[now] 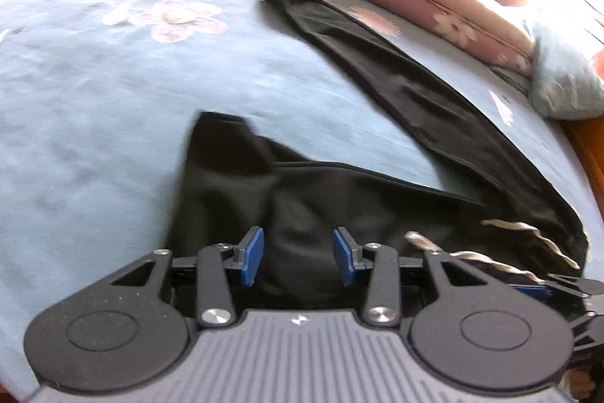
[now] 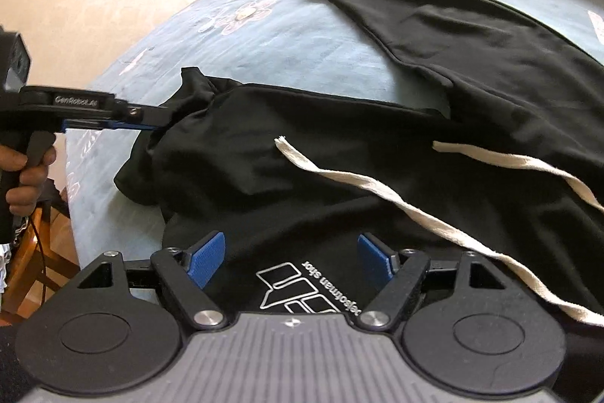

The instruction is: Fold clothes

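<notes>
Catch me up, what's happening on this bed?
A person with a handheld gripper in each hand is folding black drawstring trousers on a blue floral bedsheet. The left gripper and right gripper both hover open above the waist end. One leg lies stretched out, the other is bunched.

"GenRobot.AI" on left gripper [image 2: 162, 118]; perhaps "sportsman shor" on trousers [image 2: 264, 176]
</notes>
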`<state>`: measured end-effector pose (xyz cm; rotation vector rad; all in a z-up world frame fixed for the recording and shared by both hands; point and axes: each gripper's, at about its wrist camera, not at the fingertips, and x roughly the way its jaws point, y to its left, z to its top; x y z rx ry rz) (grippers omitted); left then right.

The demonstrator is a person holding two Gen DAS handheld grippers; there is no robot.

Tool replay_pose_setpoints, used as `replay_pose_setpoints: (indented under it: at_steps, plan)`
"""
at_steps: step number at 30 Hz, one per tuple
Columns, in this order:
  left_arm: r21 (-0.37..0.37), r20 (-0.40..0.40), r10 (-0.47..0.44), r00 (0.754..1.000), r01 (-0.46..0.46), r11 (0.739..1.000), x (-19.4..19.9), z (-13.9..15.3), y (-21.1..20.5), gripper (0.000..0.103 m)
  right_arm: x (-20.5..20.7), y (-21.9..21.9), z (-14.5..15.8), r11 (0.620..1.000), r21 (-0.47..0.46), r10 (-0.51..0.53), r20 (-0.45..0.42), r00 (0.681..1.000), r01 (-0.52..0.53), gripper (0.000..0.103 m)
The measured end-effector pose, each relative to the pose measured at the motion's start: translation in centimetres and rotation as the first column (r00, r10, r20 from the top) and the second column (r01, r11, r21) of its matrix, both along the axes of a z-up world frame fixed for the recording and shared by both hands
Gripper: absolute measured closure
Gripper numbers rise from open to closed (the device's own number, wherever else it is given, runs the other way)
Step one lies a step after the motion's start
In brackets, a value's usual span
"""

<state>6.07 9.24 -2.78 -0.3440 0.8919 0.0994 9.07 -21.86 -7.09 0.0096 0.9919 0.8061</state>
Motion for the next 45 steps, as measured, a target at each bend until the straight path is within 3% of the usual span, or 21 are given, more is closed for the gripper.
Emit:
replay_pose_setpoints:
  at_steps: [4, 6, 9, 12, 16, 20, 23, 26, 30, 34, 37, 38, 39, 42, 45]
  plan:
    - [-0.034, 0.005, 0.078, 0.997, -0.078, 0.996, -0.9, -1.7, 3.2, 0.062, -0.6, 0.7, 0.5, 0.999, -0.028, -0.032, 0.014, 0.999, 0.032, 0.02]
    - [-0.086, 0.016, 0.098, 0.995, -0.096, 0.992, -1.3, -2.8, 5.0, 0.057, -1.0, 1.2, 0.8, 0.997, -0.045, -0.055, 0.024, 0.998, 0.056, 0.02]
    - [-0.181, 0.021, 0.102, 0.995, -0.097, 0.979, -1.4, -4.8, 7.3, 0.053, -1.7, 2.1, 1.3, 0.993, -0.072, -0.087, 0.039, 0.995, 0.09, 0.02]
    - [-0.207, -0.01, 0.097, 0.995, -0.097, 0.973, -1.5, -6.3, 8.6, 0.053, -2.7, 3.1, 2.1, 0.988, -0.094, -0.12, 0.065, 0.991, 0.126, 0.02]
    - [-0.27, 0.043, 0.087, 0.995, -0.072, 0.96, -2.5, -6.4, 10.0, 0.049, -3.3, 5.0, 3.4, 0.985, -0.117, -0.118, 0.101, 0.988, 0.13, 0.02]
    - [-0.275, 0.081, 0.115, 0.99, -0.089, 0.957, -3.6, -5.4, 11.6, 0.048, -2.8, 10.5, 4.6, 0.988, -0.156, 0.015, 0.162, 0.987, 0.011, 0.02]
    - [-0.255, 0.116, 0.147, 0.982, -0.114, 0.96, -5.0, -4.3, 12.8, 0.043, -2.5, 16.1, 5.0, 0.978, -0.172, 0.149, 0.204, 0.967, -0.115, 0.02]
    - [-0.251, 0.137, 0.189, 0.972, -0.151, 0.956, -6.7, -3.8, 14.3, 0.041, -3.3, 22.0, 4.7, 0.946, -0.181, 0.307, 0.23, 0.924, -0.269, 0.02]
    - [-0.25, 0.132, 0.235, 0.963, -0.197, 0.948, -8.4, -4.2, 15.8, 0.04, -5.1, 27.2, 2.2, 0.864, -0.26, 0.489, 0.221, 0.844, -0.432, 0.021]
    - [-0.268, 0.112, 0.245, 0.963, -0.208, 0.941, -8.7, -5.1, 16.6, 0.04, -6.9, 31.0, -0.7, 0.76, -0.364, 0.629, 0.201, 0.751, -0.538, 0.031]
    - [-0.267, 0.109, 0.222, 0.969, -0.187, 0.945, -8.2, -5.5, 16.9, 0.04, -7.7, 31.7, -2.0, 0.714, -0.483, 0.664, 0.236, 0.71, -0.507, 0.055]
    - [-0.272, 0.112, 0.21, 0.971, -0.173, 0.947, -7.9, -5.5, 16.8, 0.04, -7.9, 31.5, -1.8, 0.712, -0.491, 0.669, 0.255, 0.698, -0.503, 0.08]
    - [-0.278, 0.114, 0.198, 0.974, -0.16, 0.947, -7.6, -5.5, 16.8, 0.04, -7.9, 31.4, -1.6, 0.714, -0.5, 0.665, 0.264, 0.699, -0.49, 0.089]
    - [-0.288, 0.113, 0.166, 0.98, -0.127, 0.949, -6.4, -5.6, 16.4, 0.04, -7.2, 30.2, 0.1, 0.76, -0.487, 0.609, 0.303, 0.733, -0.43, 0.091]
    - [-0.29, 0.112, 0.135, 0.985, -0.097, 0.952, -5.4, -5.7, 15.6, 0.04, -5.8, 27.8, 2.2, 0.824, -0.449, 0.512, 0.328, 0.794, -0.346, 0.093]
